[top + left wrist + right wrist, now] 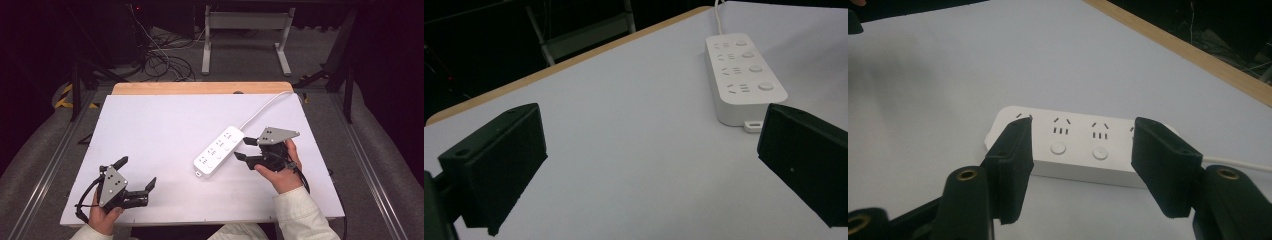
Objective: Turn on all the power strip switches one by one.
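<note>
Plainly white power strip (219, 152) — four sockets, round buttons, cord attached.

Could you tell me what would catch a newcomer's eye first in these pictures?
First the white power strip, lying at a slant right of the middle of the white table, its cord running to the far edge. Next the right gripper, just beside the strip's right side with open jaws pointing at it. Last the left gripper, near the table's front left corner, jaws open with nothing between them.

White table (165, 125) with wooden far edge, tangled cables (160, 57) (floor), metal frame (245, 22)
</note>
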A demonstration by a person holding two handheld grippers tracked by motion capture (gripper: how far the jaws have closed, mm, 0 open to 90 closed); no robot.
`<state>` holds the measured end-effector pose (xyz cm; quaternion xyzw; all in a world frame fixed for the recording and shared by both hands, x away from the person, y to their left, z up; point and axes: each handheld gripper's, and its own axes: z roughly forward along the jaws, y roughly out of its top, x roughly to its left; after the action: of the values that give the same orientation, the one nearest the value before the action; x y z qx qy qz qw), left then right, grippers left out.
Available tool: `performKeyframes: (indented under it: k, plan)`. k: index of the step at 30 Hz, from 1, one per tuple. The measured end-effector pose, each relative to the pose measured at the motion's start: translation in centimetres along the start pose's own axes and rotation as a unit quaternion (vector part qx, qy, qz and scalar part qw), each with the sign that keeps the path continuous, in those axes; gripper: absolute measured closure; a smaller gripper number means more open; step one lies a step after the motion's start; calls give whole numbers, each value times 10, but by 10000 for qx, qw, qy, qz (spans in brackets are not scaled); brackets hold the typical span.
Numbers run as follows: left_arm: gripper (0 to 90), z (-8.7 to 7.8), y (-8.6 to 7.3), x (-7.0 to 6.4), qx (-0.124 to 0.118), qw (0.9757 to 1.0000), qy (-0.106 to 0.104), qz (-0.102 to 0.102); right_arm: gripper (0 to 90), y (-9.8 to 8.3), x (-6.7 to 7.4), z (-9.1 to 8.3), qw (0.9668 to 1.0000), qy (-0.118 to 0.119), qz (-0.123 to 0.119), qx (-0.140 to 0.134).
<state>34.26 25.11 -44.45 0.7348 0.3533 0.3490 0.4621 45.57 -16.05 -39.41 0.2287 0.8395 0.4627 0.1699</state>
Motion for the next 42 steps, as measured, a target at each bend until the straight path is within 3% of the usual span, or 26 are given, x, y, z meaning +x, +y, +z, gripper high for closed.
performKeyframes:
  k: [3, 8, 13, 19, 24, 31, 35, 42]
  plan:
    - [0, 1, -1, 0, 113, 9999, -41, -55, 634, 2, -1, 0, 10000, 54, -30, -29]
    - [0, 0, 0, 0, 87, 10000, -18, -27, 893, 13, -5, 1, 9997, 134, -56, 213]
    - [0, 2, -1, -1, 160, 9998, 106, -4, 900, 25, -12, 7, 9989, 28, 0, 471]
    - [0, 1, -1, 1, 184, 9998, 93, -5, 900, 32, -24, 22, 9976, -178, 178, 645]
    - [0, 2, -1, 1, 186, 9998, 64, -3, 900, 31, -35, 36, 9967, 94, 358, 717]
    - [0, 2, -2, 3, 206, 9997, 138, -58, 900, 24, -48, 60, 9931, 92, 441, 1084]
    - [0, 2, -2, 3, 184, 9997, 136, -69, 900, 21, -51, 69, 9916, -25, 456, 1212]
    - [0, 2, -2, 3, 178, 9997, 172, -66, 900, 14, -57, 84, 9875, -255, 241, 1535]
